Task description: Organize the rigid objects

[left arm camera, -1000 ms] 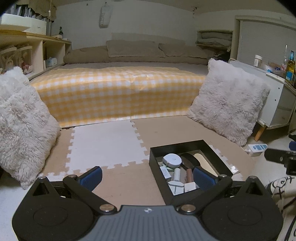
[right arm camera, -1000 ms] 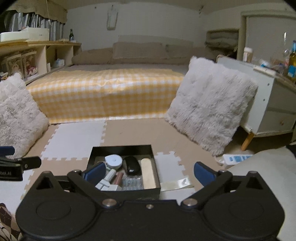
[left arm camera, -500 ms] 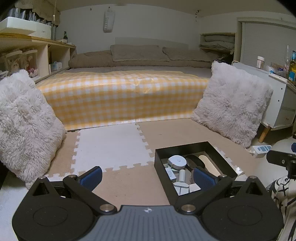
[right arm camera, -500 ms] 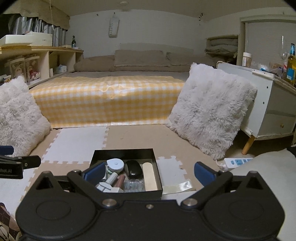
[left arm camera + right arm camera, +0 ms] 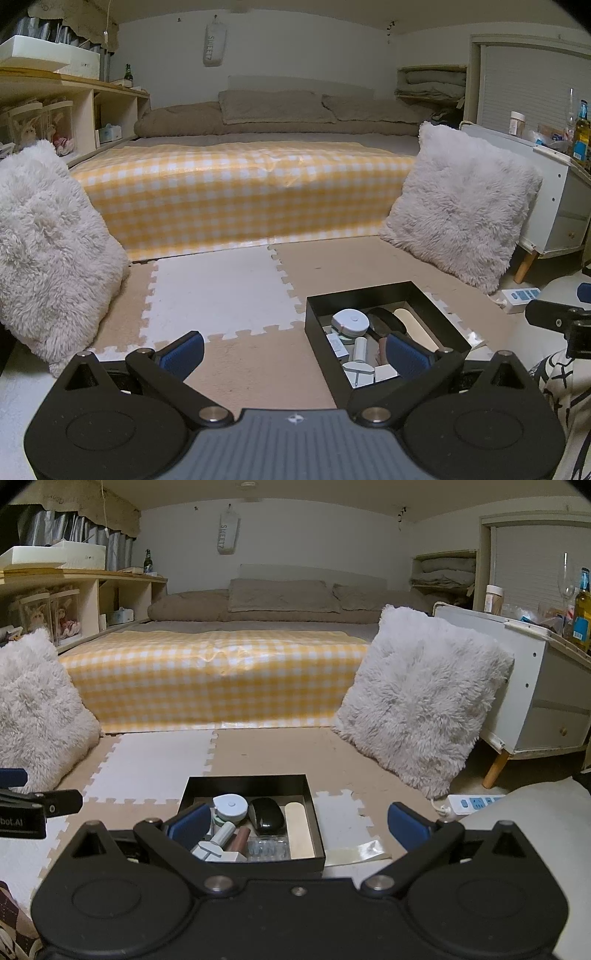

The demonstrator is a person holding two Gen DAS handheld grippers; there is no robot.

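We hold our left gripper [image 5: 293, 352] and right gripper [image 5: 299, 823] spread wide and empty above the open black rectangular box [image 5: 195, 788] of small items on the foam-tile floor mat [image 5: 266, 751]

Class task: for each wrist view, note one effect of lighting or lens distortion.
Left wrist view: fisheye bends the white door frame, corners vignette black. Right wrist view: glare streaks the yellow checked plastic bed cover; dim warm light leaves the black tray interior murky.
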